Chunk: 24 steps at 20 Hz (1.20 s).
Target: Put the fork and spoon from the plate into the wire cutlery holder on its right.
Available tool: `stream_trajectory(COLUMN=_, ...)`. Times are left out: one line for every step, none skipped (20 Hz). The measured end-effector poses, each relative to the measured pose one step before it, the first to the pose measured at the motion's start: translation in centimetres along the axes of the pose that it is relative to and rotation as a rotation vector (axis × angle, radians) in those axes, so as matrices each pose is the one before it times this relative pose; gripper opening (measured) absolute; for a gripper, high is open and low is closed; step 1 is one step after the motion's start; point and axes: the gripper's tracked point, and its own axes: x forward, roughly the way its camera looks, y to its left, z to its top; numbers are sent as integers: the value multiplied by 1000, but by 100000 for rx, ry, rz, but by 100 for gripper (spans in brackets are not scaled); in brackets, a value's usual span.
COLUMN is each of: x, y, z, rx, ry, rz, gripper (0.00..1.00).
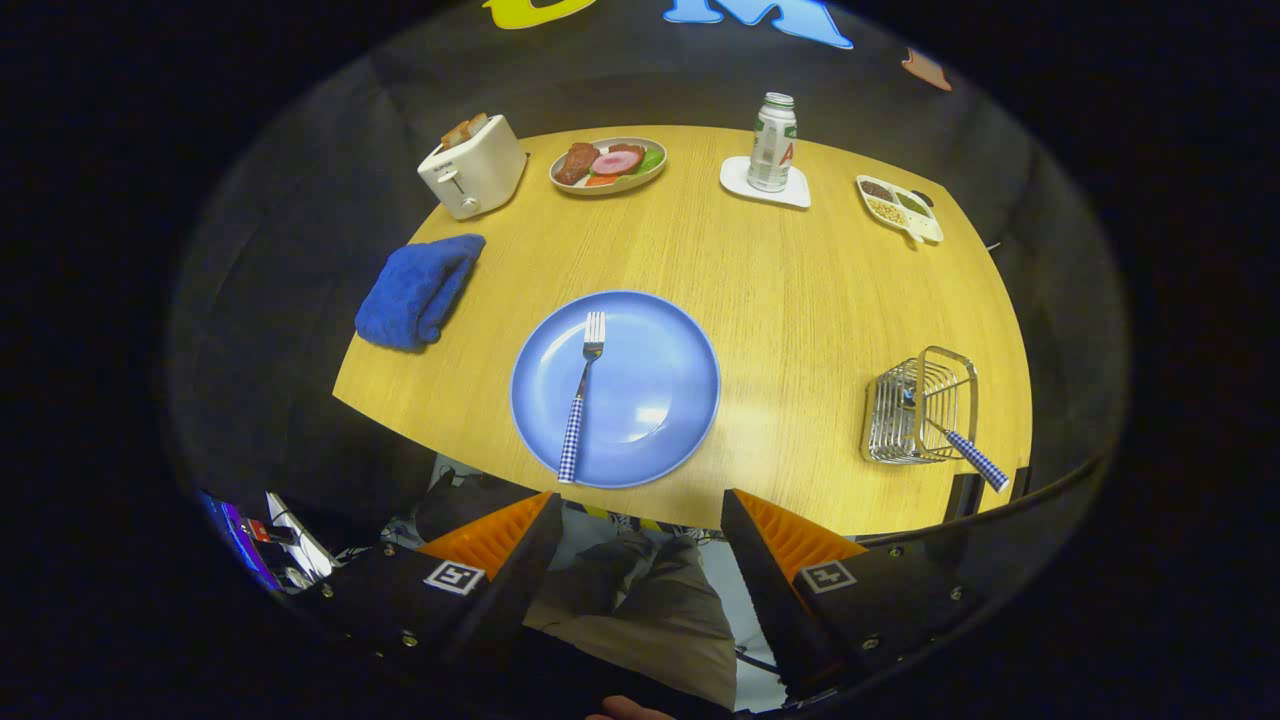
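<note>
The tool hangs short of the desk's near edge, fingers spread wide with nothing between them. Just beyond them the blue plate sits at that near edge, the fork lying on its left half. Near the right edge, the wire cutlery holder has the spoon in it, its checked handle sticking out.

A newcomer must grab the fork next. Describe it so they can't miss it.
On the round wooden table, find the blue plate just beyond the open gripper. The fork lies on the plate's left half, tines pointing away. It has a blue checked handle like the utensil in the wire holder, but it alone lies on the plate.
</note>
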Motion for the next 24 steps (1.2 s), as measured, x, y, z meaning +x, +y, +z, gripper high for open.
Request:
stream_trajectory(x=422, y=494, z=58, rx=-519, ry=796, rz=258, gripper=98)
stream_trajectory(x=502, y=503, z=122, rx=-306, ry=794, rz=309, gripper=98)
stream_trajectory(x=417, y=512, z=76, rx=-523, ry=731, rz=24, gripper=99)
stream_trajectory(x=449, y=414, z=355, rx=-301, ry=96, rz=-200, gripper=98)
stream_trajectory(x=559, y=580, z=391, rx=316, ry=-280, rz=59, gripper=99)
stream_trajectory(x=461, y=454, z=325, rx=322, ry=-299, rz=-277, gripper=99)
stream_trajectory(x=413, y=377, z=269, rx=119, ry=-83, rz=-297, gripper=98)
stream_trajectory(x=406, y=410, z=65, rx=327, ry=444, rz=-361, gripper=99)
stream_trajectory(x=538, y=362, z=-148, rx=51, ry=768, rz=-197, gripper=98)
stream_trajectory(x=471, y=274, z=9, rx=-43, ry=476, rz=-725, gripper=98)
stream_trajectory(x=454, y=329, z=-27, rx=198, ry=308, rz=-686, gripper=98)
stream_trajectory(x=491, y=183, z=132, rx=311, ry=-178, rz=-495, gripper=98)
stream_trajectory(x=569, y=242, z=20, rx=660, ry=-268, rz=-439, gripper=98)
stream_trajectory(x=527, y=121, z=-9, rx=438, ry=566, rz=-532, gripper=98)
stream_trajectory(x=642, y=82, z=-155, rx=-6, ry=1029, rz=-527, gripper=98)
stream_trajectory(x=689, y=-112, z=-56, rx=-21, ry=695, rz=-1010, gripper=98)
stream_trajectory(x=695, y=-45, z=-114, rx=-47, ry=1369, rz=-564, gripper=98)
stream_trajectory(x=604, y=-131, z=-173, rx=-161, ry=1552, rz=-767, gripper=98)
stream_trajectory(x=522, y=116, z=-36, rx=-77, ry=880, rz=-56, gripper=98)
stream_trajectory(x=471, y=-29, z=-22, rx=-204, ry=752, rz=-397, gripper=97)
stream_trajectory(x=312, y=-28, z=57, rx=-665, ry=480, rz=-337, gripper=94)
stream_trajectory(x=278, y=100, z=196, rx=-866, ry=57, rz=198, gripper=94)
stream_trajectory(x=317, y=-127, z=80, rx=-696, ry=770, rz=-714, gripper=87)
stream_trajectory(x=190, y=-248, z=-257, rx=-182, ry=2380, rz=-1388, gripper=81)
